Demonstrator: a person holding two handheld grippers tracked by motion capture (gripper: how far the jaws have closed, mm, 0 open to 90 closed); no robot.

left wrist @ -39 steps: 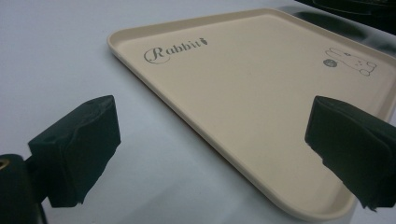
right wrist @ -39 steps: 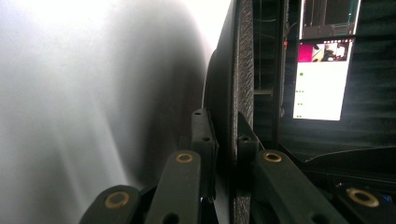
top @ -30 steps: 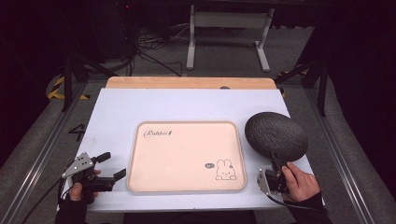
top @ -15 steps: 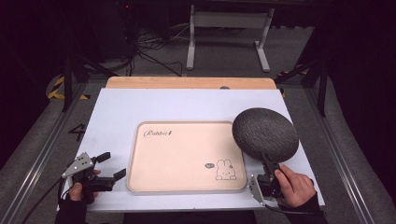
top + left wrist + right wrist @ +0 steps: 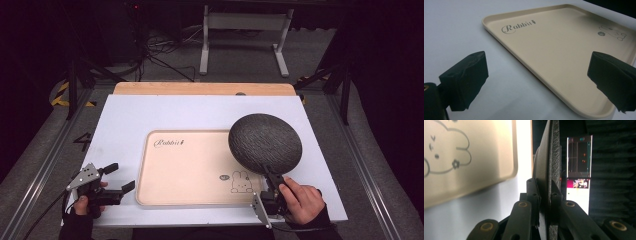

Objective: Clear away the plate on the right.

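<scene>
A beige tray (image 5: pixel 190 170) printed with "Rabbit" and a rabbit drawing lies in the middle of the white table. My right gripper (image 5: pixel 269 176) is shut on the near edge of a dark round textured mat (image 5: pixel 265 142), holding it tilted above the tray's right side. In the right gripper view the mat (image 5: pixel 552 170) stands edge-on between the closed jaws, with the tray's rabbit corner (image 5: pixel 469 157) to the left. My left gripper (image 5: pixel 120 177) rests open at the tray's near left corner. In the left gripper view its jaws stand wide apart over the tray (image 5: pixel 564 50).
The white table top (image 5: pixel 165 112) has a wooden strip (image 5: pixel 200 88) along its far edge. Metal frame legs and cables stand on the dark floor behind. Bare table lies left of and beyond the tray.
My right gripper has carried the round mat leftward, from beside the tray to over its right side. The left gripper has stayed put.
</scene>
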